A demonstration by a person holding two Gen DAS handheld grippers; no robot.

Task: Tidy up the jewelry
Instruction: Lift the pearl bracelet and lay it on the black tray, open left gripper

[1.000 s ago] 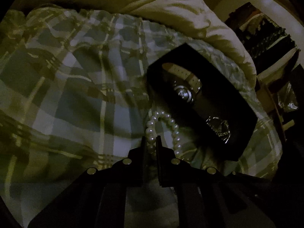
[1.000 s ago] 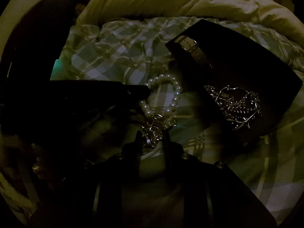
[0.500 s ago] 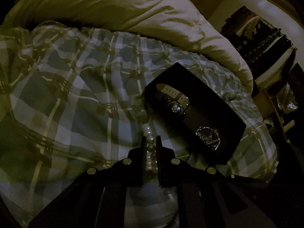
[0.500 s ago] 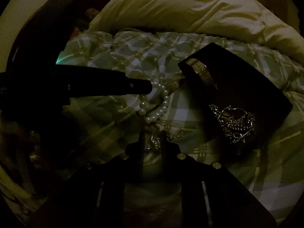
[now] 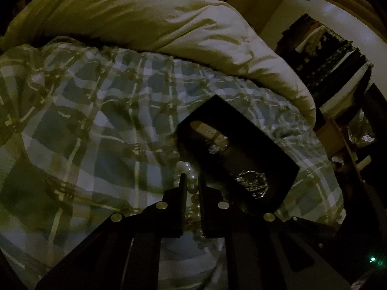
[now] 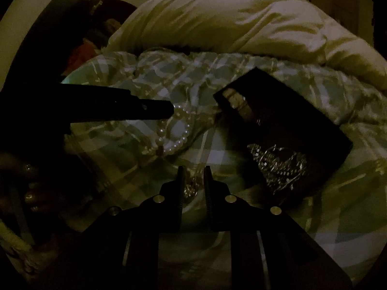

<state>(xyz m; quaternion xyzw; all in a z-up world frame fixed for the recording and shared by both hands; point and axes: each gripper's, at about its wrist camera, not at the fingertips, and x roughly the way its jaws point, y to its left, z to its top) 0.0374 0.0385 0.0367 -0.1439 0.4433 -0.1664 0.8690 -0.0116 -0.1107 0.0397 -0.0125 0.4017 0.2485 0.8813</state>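
A white pearl strand (image 5: 192, 183) hangs between the fingers of my left gripper (image 5: 192, 176), which is shut on it and holds it lifted above the plaid bedspread (image 5: 96, 120). In the right wrist view the left gripper (image 6: 169, 108) holds the strand's top and the pearl loop (image 6: 174, 133) dangles below. My right gripper (image 6: 193, 169) is shut on a silver chain (image 6: 191, 188) joined to the strand's lower end. A black tray (image 5: 241, 149) lies to the right and holds a watch with a pale strap (image 5: 210, 135) and a pile of silver chains (image 5: 252, 183).
A bulky cream duvet (image 5: 157, 21) lies across the back of the bed. Dark shelves with clutter (image 5: 333, 55) stand at the right edge. A dark headboard or bag (image 6: 60, 36) stands at the far left in the right wrist view.
Both grippers have risen from the bedspread, lifting the pearl strand and chain. The loop that lay flat on the bed now hangs stretched between them.
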